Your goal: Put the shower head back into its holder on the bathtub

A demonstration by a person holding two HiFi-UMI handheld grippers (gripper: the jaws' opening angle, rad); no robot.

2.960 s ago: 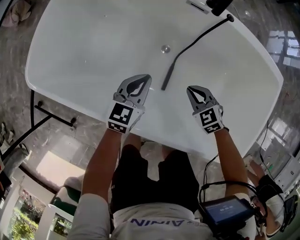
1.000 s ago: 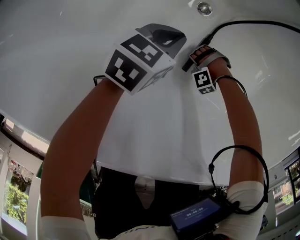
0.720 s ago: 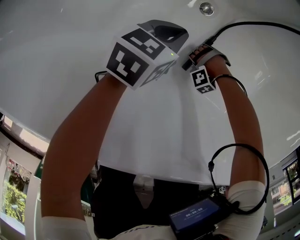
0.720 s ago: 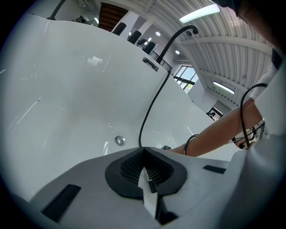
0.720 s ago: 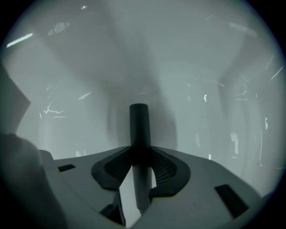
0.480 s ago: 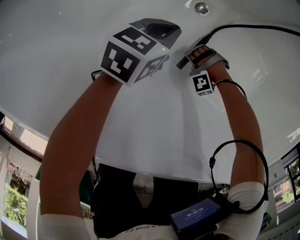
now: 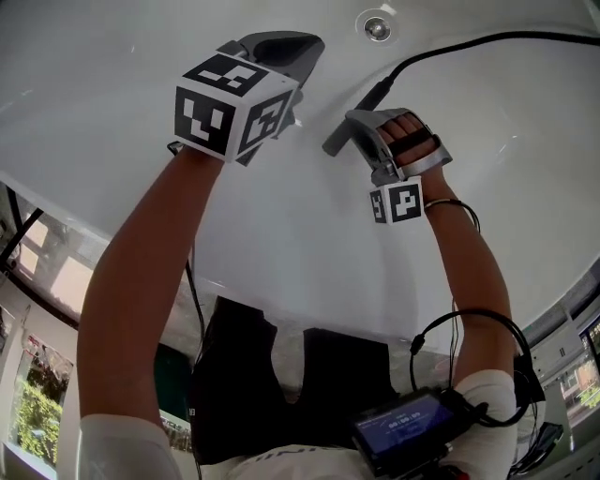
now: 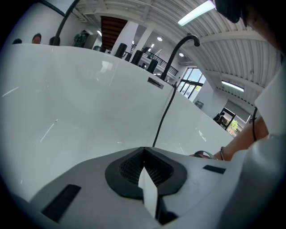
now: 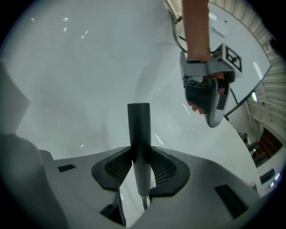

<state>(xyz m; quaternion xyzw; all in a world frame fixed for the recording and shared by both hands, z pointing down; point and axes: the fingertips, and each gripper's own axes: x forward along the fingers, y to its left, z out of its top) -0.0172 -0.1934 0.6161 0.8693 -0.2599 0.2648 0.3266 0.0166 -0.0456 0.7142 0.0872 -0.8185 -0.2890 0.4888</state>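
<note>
Right gripper (image 9: 142, 156) has just closed its jaws on the shower head (image 9: 139, 129). 3 s ago the head lay flat on the bathtub (image 7: 112, 84) floor with both grippers short of it. 1 s ago the right one was down at it. Now the pads clamp the dark handle partway along and it looks lifted clear and tilted, with the hose (image 7: 450, 45) trailing off to the right past the drain (image 7: 377, 26). Left gripper (image 7: 281, 52) has its jaws together with nothing in them, near the right one. Pickup looks done, so carry and seat remain. I can't pick out the holder in any current view; probably it's up on the far rim.
</note>
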